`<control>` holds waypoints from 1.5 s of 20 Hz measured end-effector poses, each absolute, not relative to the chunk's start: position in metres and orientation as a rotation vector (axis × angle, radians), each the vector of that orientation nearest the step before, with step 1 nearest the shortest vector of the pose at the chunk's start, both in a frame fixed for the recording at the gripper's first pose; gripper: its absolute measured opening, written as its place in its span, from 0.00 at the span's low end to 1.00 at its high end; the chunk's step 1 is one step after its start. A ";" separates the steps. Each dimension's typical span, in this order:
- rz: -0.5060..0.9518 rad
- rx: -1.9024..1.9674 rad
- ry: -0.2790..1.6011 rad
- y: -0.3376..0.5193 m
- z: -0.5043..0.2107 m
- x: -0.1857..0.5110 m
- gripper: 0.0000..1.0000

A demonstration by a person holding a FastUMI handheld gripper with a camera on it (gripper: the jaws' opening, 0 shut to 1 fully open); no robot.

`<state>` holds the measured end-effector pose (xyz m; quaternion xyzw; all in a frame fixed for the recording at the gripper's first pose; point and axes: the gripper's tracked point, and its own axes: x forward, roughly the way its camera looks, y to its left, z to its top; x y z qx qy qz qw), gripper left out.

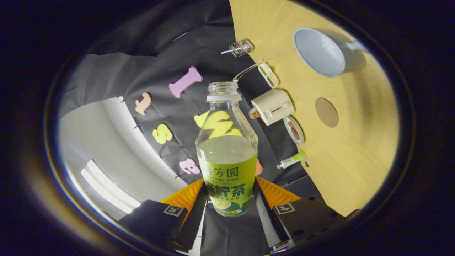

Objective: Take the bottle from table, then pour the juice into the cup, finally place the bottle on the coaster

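Tongs [230,209] grip the uncapped bottle [227,156], both fingers pressing its labelled lower body; juice fills it to the shoulder. Beyond, the view is tilted: the wooden table [355,156] carries a small tube [292,160], a cream toaster [273,106], the round coaster [326,112], and farthest, the grey cup [319,52].

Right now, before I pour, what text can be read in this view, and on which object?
Bottle, clamped between the gripper fingers: printed label, not transcribed here.
Tube at the table edge: too small to read.
Cup, coaster: no text.
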<state>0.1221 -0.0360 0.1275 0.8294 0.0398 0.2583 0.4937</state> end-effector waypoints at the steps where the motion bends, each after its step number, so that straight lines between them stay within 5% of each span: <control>1: 0.627 2.014 0.095 -0.036 0.128 0.124 0.77; 19: 0.623 1.987 0.097 -0.035 0.127 0.120 0.77; 30: 0.499 1.604 0.114 -0.018 0.114 0.113 0.77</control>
